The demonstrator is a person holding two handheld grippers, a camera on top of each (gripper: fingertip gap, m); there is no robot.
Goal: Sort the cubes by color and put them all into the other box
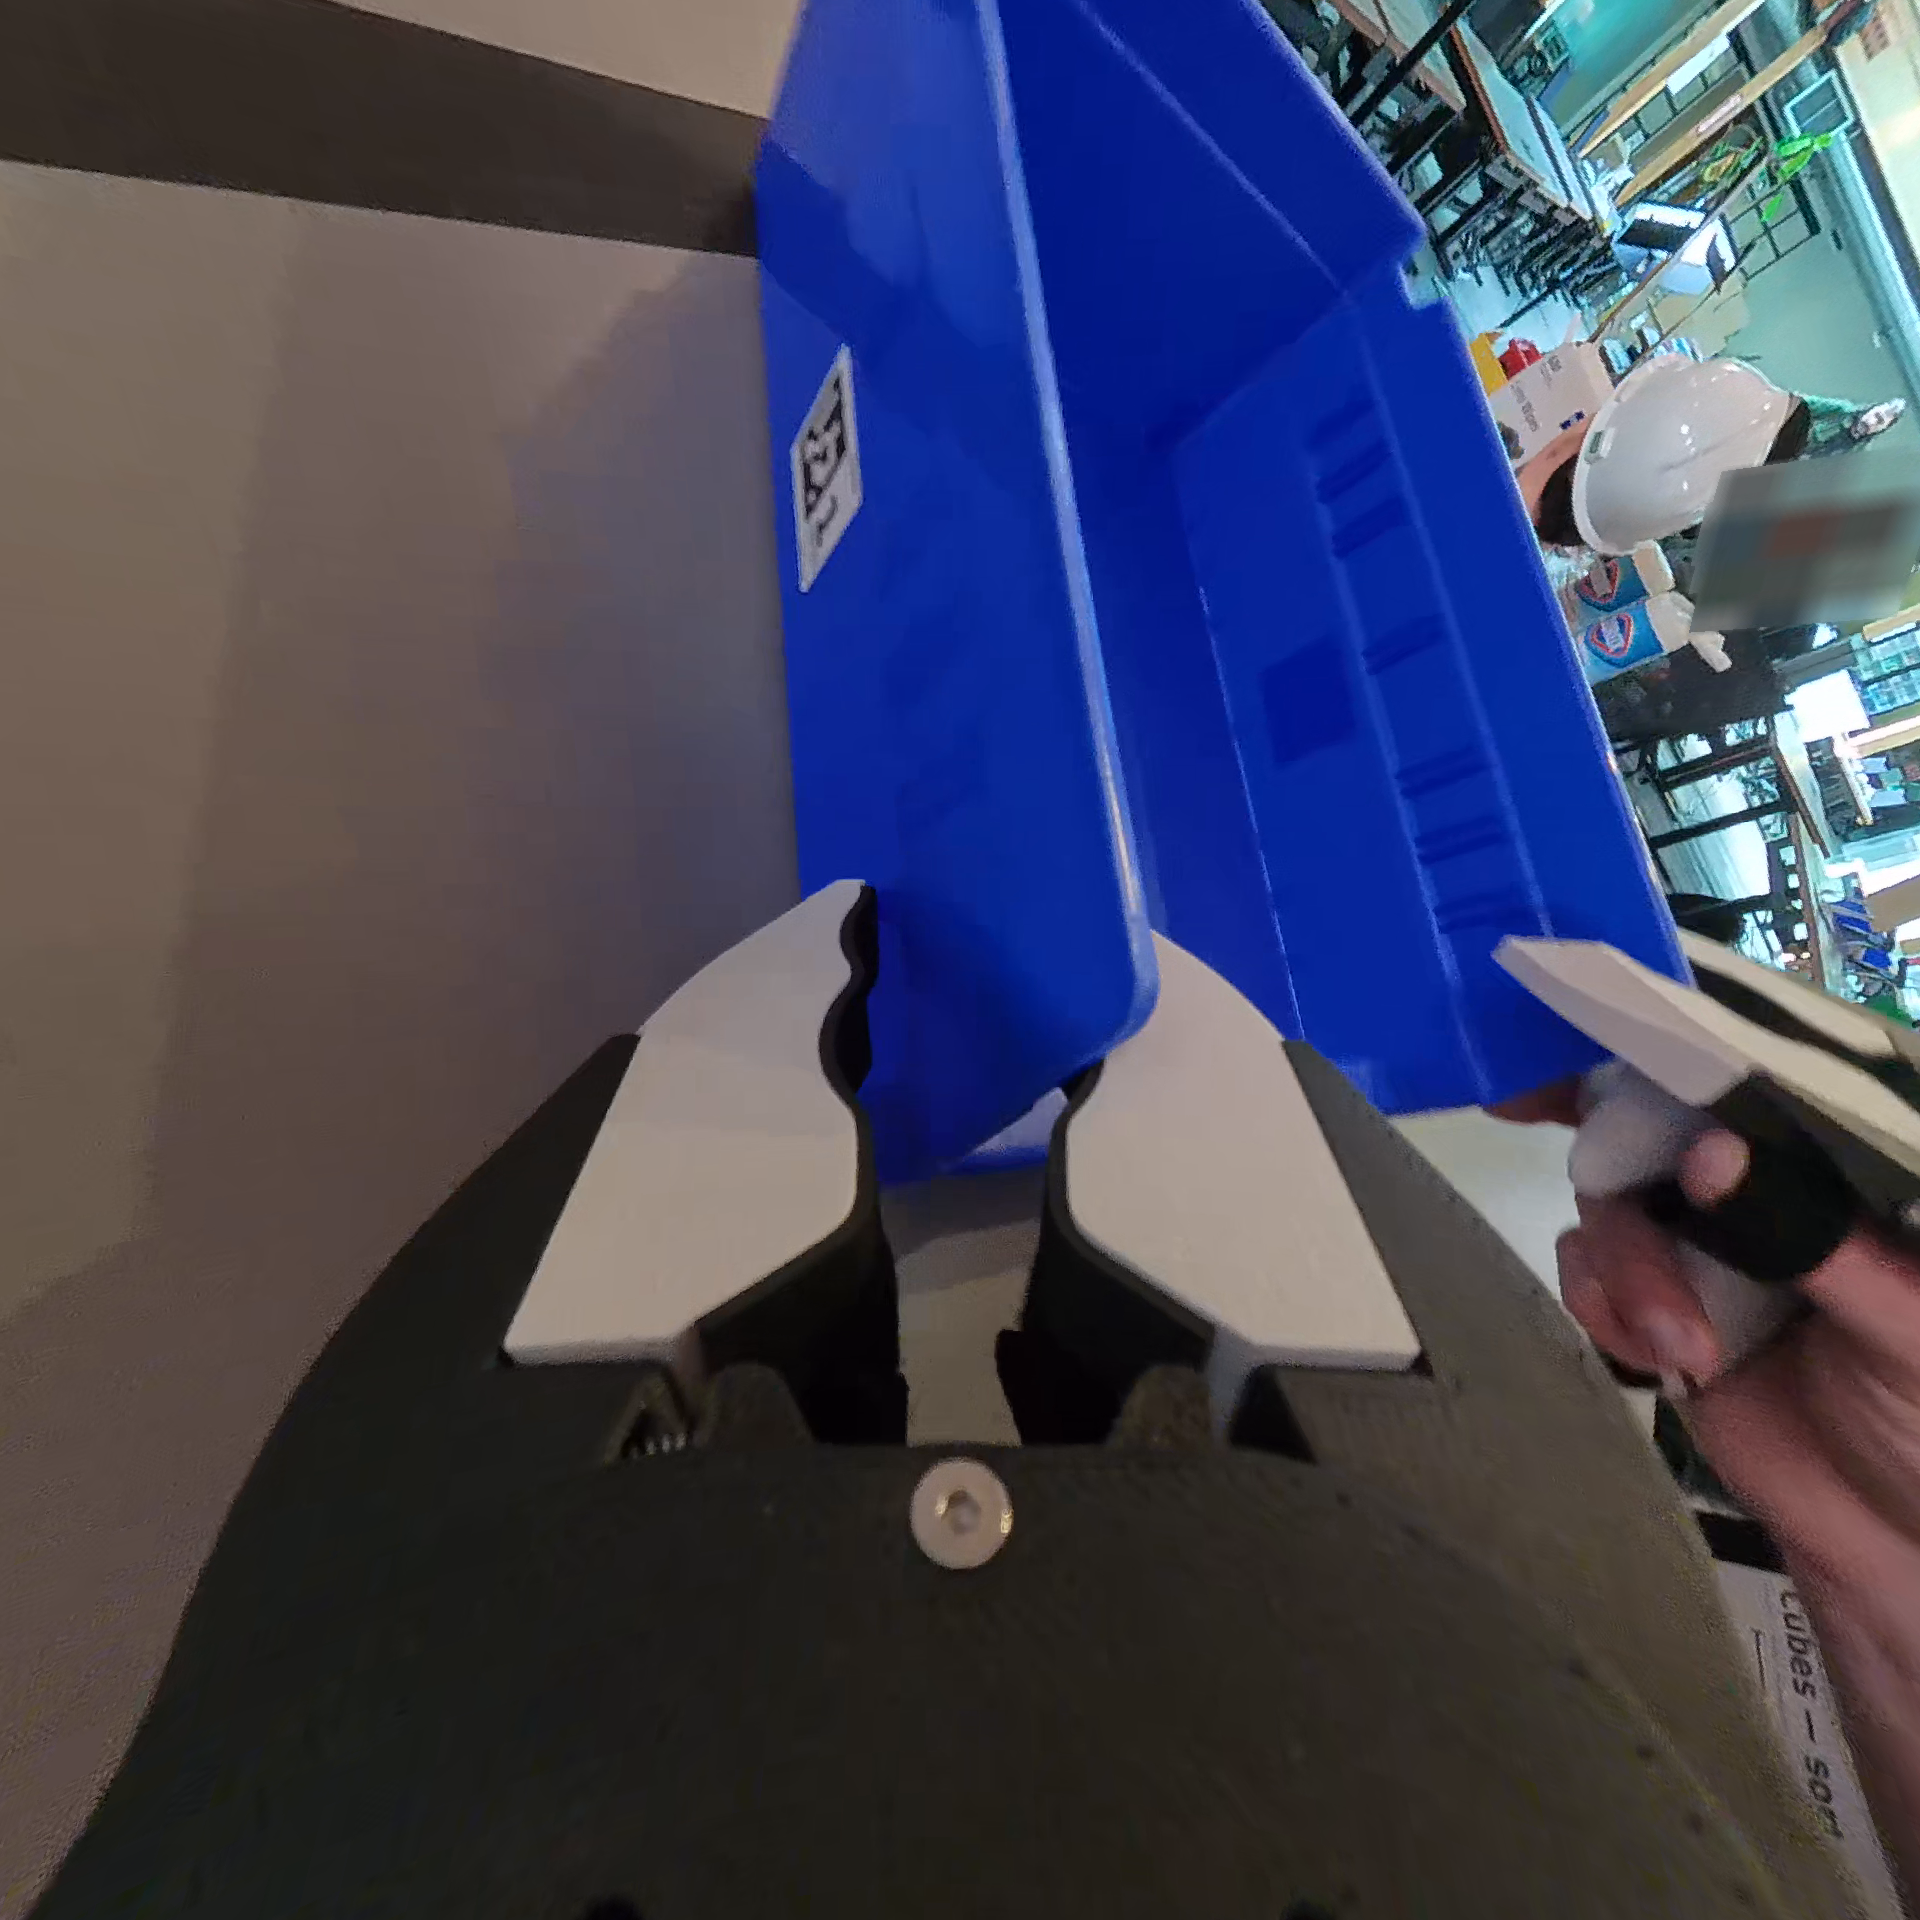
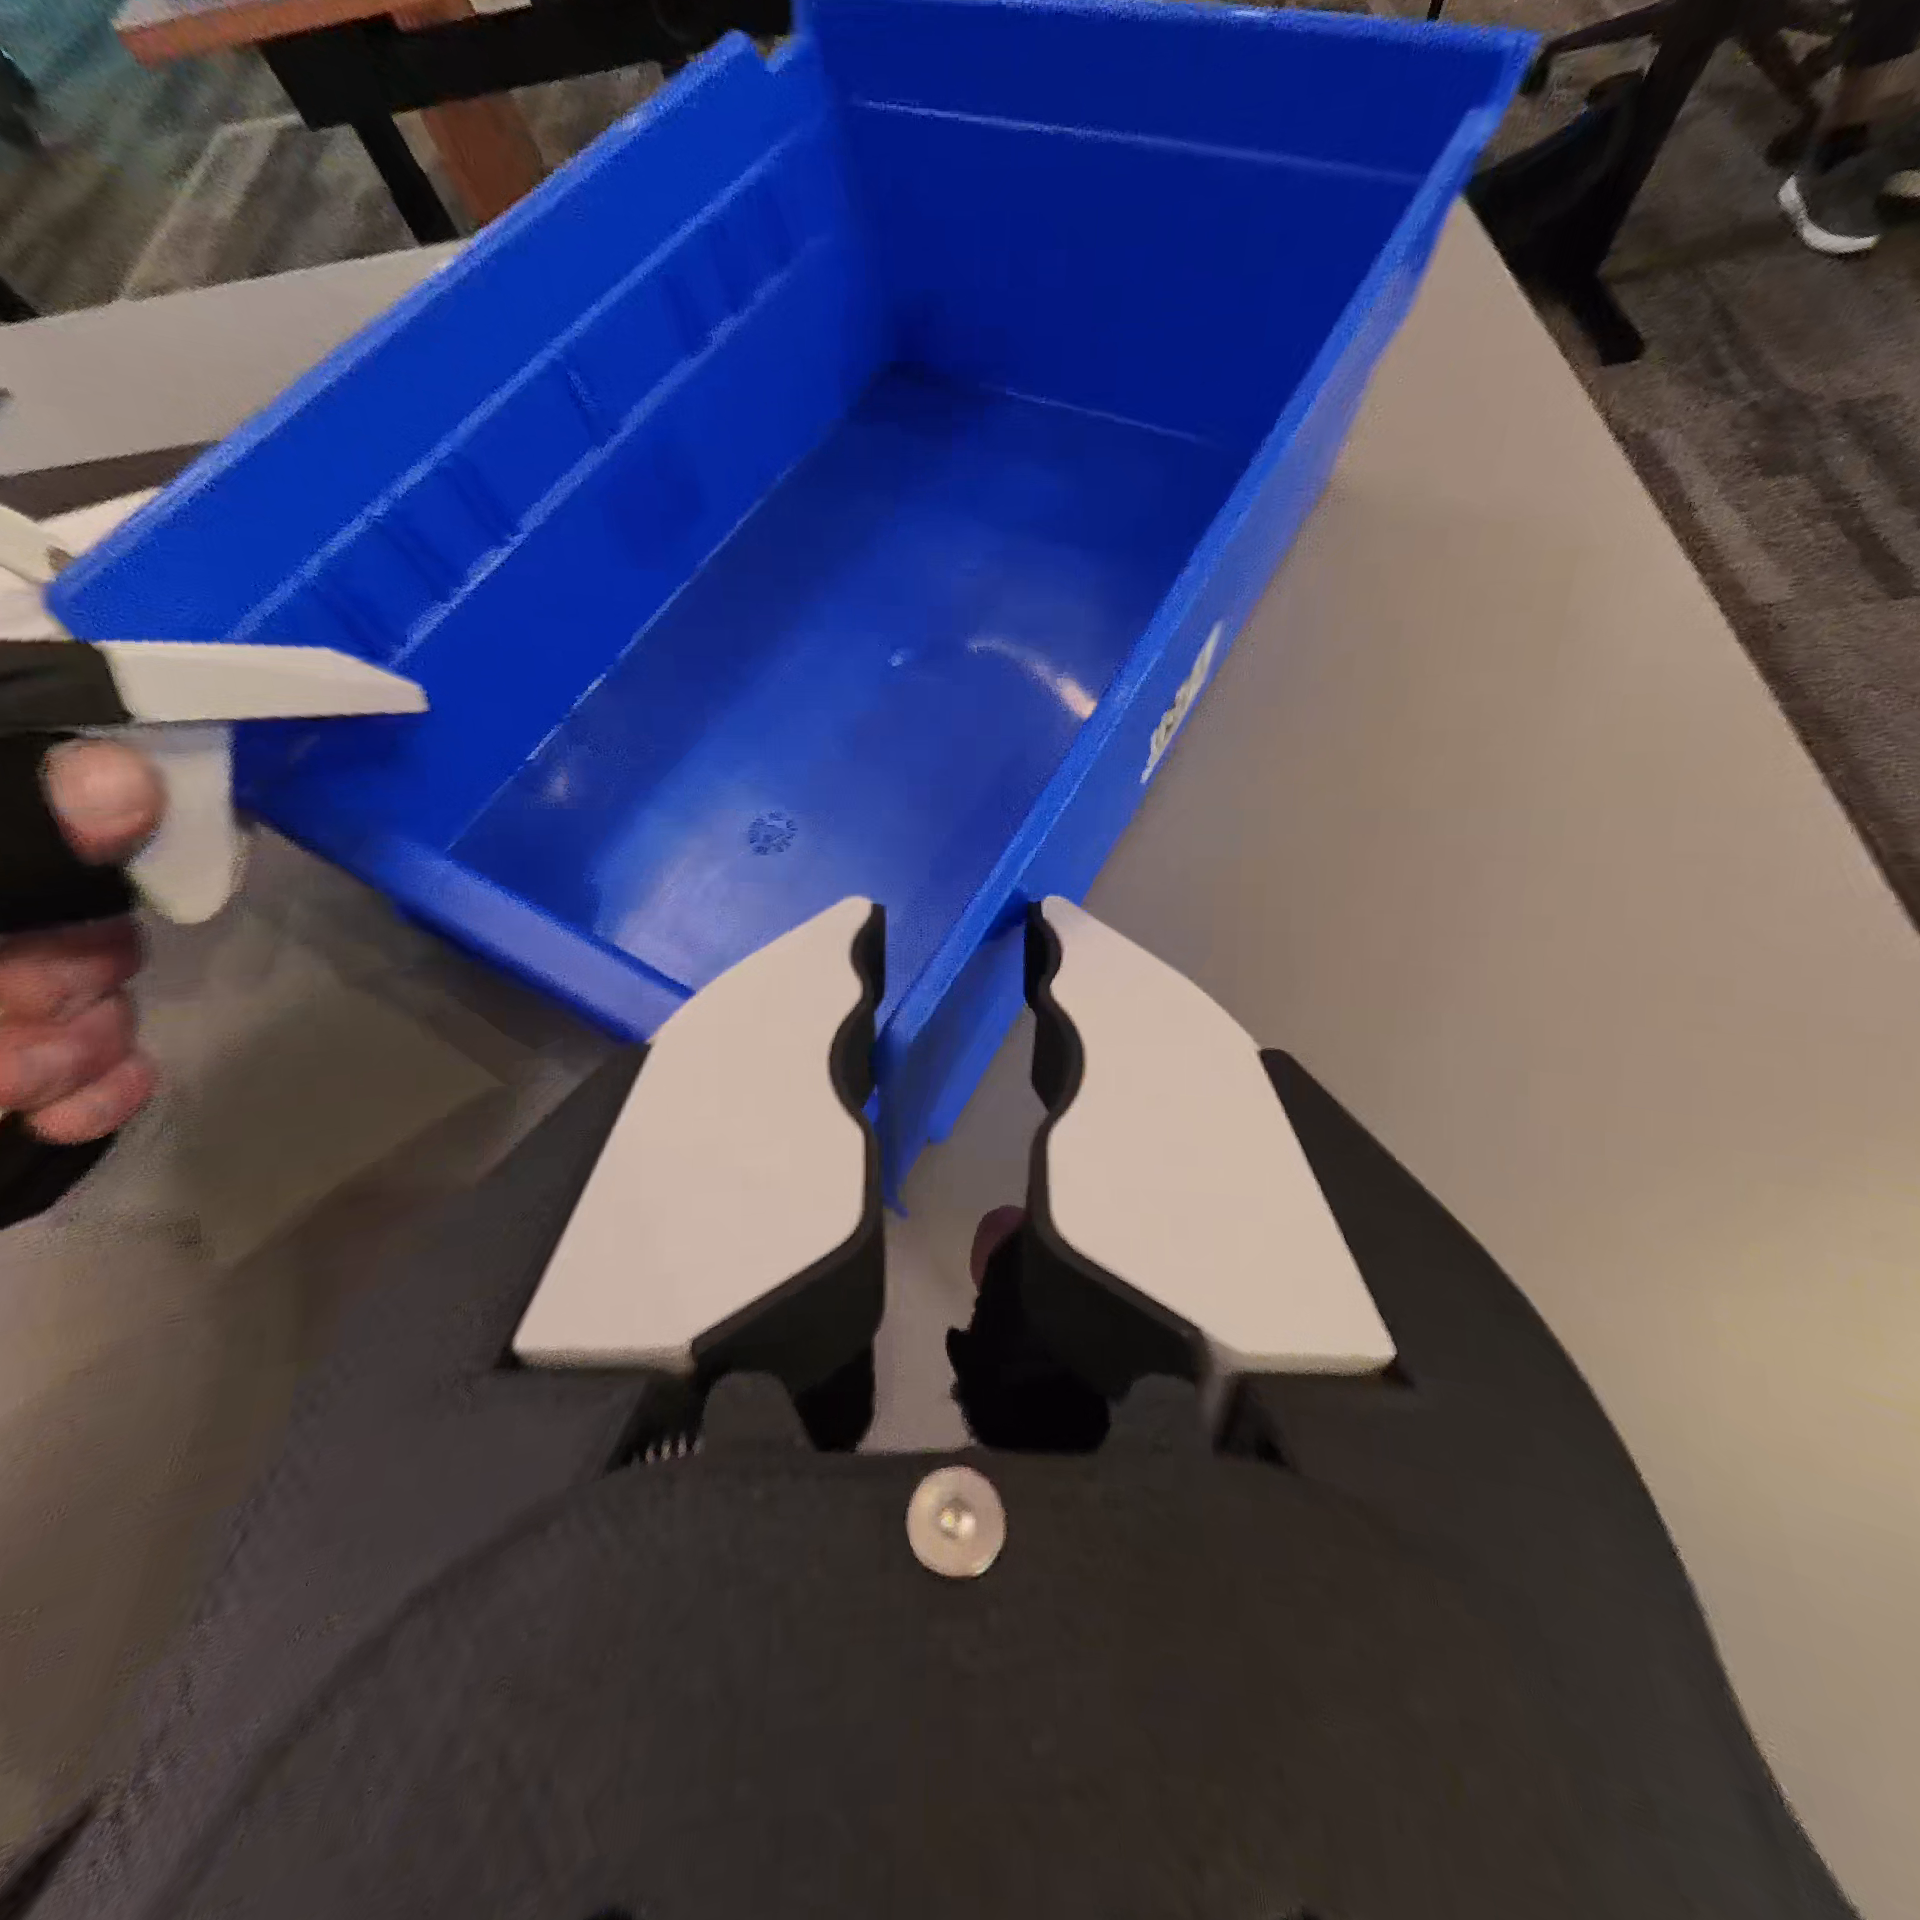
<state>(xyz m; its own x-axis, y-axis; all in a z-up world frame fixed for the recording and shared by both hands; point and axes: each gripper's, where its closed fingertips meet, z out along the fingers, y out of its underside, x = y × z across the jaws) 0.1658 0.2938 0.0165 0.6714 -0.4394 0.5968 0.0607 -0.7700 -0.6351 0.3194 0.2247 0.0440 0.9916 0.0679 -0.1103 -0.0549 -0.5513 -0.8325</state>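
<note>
Grey table (image 2: 1507,935) carries one blue plastic bin (image 2: 831,582), set near the table's far right edge and tipped up at its left side, open top facing the right wrist camera; interior bare, no cubes visible in either view, so I cannot say where they are. Likely reason for the two-sided hold: the bin is being lifted or repositioned as the receiving box. Left gripper (image 1: 1013,997) straddles the bin's left wall, outer pad against it, inner finger hidden behind the wall. Right gripper (image 2: 954,1003) straddles the near right corner wall; left pad touches, right pad shows a sliver of gap, so not clamped. White coded sticker (image 1: 828,473) on the outer left wall.
</note>
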